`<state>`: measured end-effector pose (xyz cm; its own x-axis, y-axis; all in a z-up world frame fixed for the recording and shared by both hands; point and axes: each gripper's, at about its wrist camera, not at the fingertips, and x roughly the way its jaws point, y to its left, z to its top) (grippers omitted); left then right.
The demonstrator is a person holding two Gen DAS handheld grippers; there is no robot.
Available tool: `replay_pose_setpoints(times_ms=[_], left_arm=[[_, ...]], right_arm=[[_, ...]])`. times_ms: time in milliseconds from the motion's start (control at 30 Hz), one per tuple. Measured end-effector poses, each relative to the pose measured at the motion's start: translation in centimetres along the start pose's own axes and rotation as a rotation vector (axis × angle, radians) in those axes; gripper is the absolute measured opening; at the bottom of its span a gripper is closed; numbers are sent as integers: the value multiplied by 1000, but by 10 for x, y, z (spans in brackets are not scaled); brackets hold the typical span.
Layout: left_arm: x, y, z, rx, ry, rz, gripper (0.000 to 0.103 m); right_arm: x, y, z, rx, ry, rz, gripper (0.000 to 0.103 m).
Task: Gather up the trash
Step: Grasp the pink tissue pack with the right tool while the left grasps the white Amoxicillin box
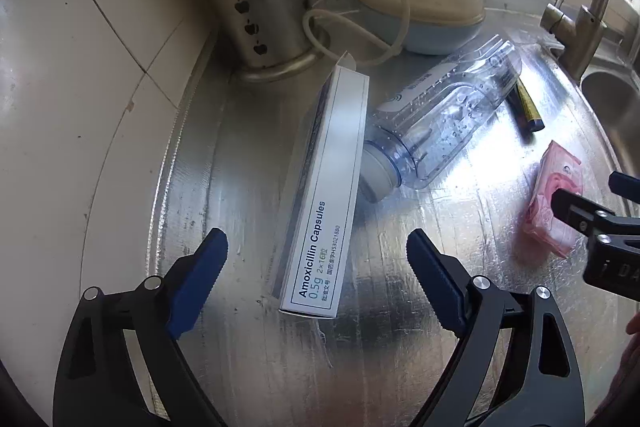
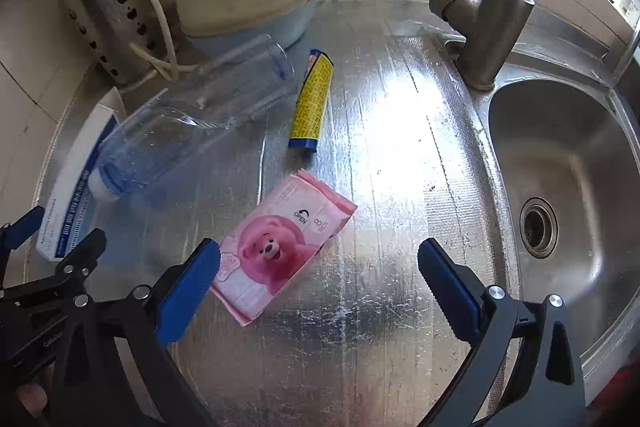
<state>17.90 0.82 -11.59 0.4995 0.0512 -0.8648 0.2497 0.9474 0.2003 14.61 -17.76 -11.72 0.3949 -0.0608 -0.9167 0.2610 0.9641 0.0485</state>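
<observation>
Left claw wide open, straddling near end of Amoxicillin box, no contact. Right claw wide open, empty, over pink tissue pack on tabletop.

Foil-lined counter, steel sink, tiled wall, bright daylight.

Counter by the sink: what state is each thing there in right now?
Box: lying flat, far flap open.
Bottle: on its side, capped, nearly empty.
Pink pack: lying flat, sealed.
Yellow tube: lying down.
Left gripper: open over box.
Right gripper: open over pack.
Sink: empty.
</observation>
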Motion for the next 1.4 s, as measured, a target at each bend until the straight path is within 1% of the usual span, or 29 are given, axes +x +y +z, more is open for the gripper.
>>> replay_pose_setpoints(times_ms=[100, 200, 433, 567, 600, 667, 700, 733, 767, 800, 833, 933, 967, 1000, 1167, 1400], left_arm=[[5, 0, 1, 1, 3, -10, 84], [11, 0, 1, 1, 13, -23, 81], [20, -2, 2, -1, 24, -38, 81], [24, -3, 3, -5, 28, -49, 78], [24, -3, 2, -6, 30, -54, 76], [27, -3, 2, -9, 35, -63, 72], [27, -3, 2, -11, 35, -68, 70], [28, -3, 3, -14, 36, -75, 69], [29, -2, 3, -16, 37, -81, 65], [30, -2, 4, -18, 40, -87, 61], [32, -3, 4, -17, 42, -93, 59], [32, -4, 4, -11, 48, -111, 43], [32, -4, 4, -7, 47, -116, 34], [31, -5, 2, -4, 44, -120, 32], [30, -4, -1, -6, 31, -138, 26], [13, -6, -11, 12, -14, -143, 22]], right_arm=[[4, -1, -1, 32, 8, -5, 98], [6, 5, 2, 30, 8, -12, 98], [18, 19, 11, 11, 31, -2, 98], [26, 30, 8, -22, 56, 20, 94], [26, 33, 8, -38, 48, 19, 92], [22, 38, 6, -61, 26, 29, 78], [21, 40, 7, -70, 22, 33, 74], [20, 42, 8, -81, 20, 39, 62], [18, 44, 10, -90, 20, 39, 50], [18, 44, 11, -96, 21, 50, 44], [17, 45, 12, -101, 23, 54, 41], [15, 43, 15, -116, 19, 73, 39], [13, 42, 14, -116, 12, 79, 39], [12, 41, 13, -119, 11, 83, 39], [4, 33, 8, -131, 0, 109, 39], [-11, 25, -7, -150, -39, 159, 38]])
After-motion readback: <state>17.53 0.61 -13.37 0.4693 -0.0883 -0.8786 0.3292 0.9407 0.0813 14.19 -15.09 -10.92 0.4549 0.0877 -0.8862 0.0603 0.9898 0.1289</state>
